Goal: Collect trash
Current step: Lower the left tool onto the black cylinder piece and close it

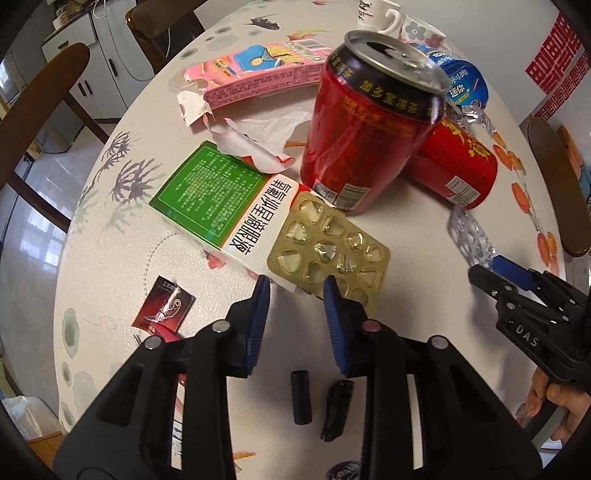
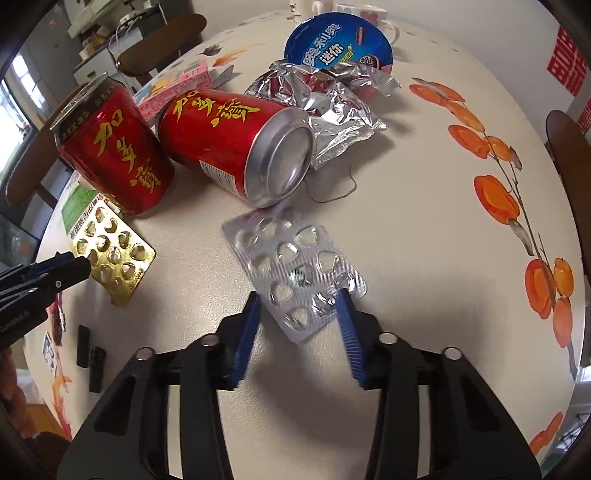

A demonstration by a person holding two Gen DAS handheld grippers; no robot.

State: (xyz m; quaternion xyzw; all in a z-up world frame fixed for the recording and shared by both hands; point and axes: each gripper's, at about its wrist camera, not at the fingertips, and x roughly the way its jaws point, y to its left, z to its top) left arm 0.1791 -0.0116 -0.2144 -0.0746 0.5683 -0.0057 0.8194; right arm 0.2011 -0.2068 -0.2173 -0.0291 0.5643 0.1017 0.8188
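My left gripper (image 1: 295,284) is open over the near end of a green and white medicine box (image 1: 218,199) and the gold blister pack (image 1: 328,251) sticking out of it. My right gripper (image 2: 301,299) is open around the near end of a silver blister pack (image 2: 295,273) lying flat on the table. An upright red can (image 1: 369,122) and a red can on its side (image 2: 236,144) lie behind. The right gripper also shows at the right of the left wrist view (image 1: 487,277). The left gripper also shows at the left of the right wrist view (image 2: 81,262).
A pink carton (image 1: 258,77), torn white paper (image 1: 258,136), crumpled foil wrapper (image 2: 332,110), blue cookie lid (image 2: 340,40), a dark red sachet (image 1: 162,310) and two small black pieces (image 1: 317,402) lie on the round table (image 2: 424,221). Cups (image 1: 380,14) stand at the back. Chairs surround it.
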